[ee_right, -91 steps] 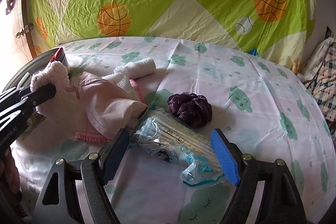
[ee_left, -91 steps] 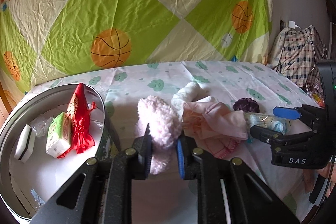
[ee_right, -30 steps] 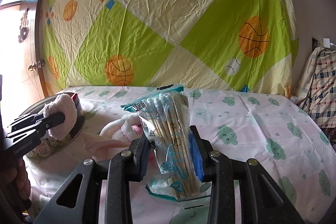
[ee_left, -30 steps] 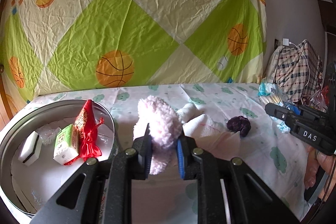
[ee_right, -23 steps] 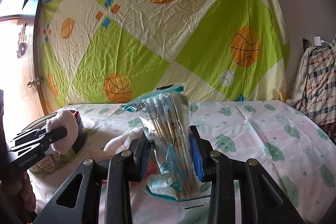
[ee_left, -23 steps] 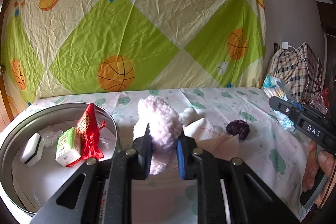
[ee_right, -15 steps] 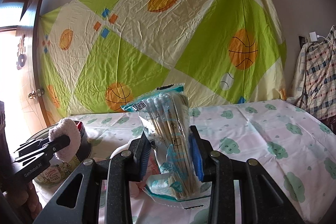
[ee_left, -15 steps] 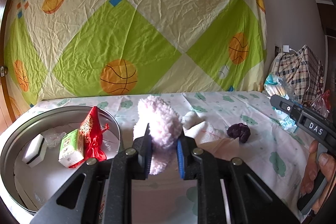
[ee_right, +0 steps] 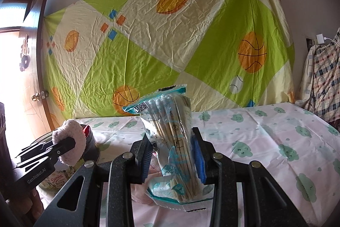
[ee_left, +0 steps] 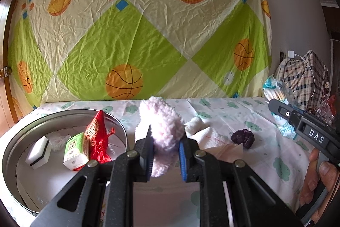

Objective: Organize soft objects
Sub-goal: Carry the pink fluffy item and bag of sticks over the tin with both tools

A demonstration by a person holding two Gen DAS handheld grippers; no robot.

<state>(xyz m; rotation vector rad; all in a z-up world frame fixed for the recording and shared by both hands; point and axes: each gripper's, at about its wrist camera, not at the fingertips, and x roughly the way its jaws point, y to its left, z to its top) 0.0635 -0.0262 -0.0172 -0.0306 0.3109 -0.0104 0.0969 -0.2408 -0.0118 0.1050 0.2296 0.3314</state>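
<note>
My left gripper (ee_left: 164, 149) has its jaws clamped on a fluffy pink sock (ee_left: 162, 127), which I hold above the bed (ee_left: 223, 112) just right of the round metal tin (ee_left: 63, 118). My right gripper (ee_right: 173, 155) has its jaws pressed on a clear bag of cotton swabs (ee_right: 172, 133), standing upright and lifted clear of the sheet. In the tin lie a red pouch (ee_left: 98, 135), a small green-and-white box (ee_left: 75, 150) and a white sponge (ee_left: 39, 152), while a dark purple scrunchie (ee_left: 243, 137) and a pale pink cloth (ee_left: 214, 138) rest on the bed between my two hands.
</note>
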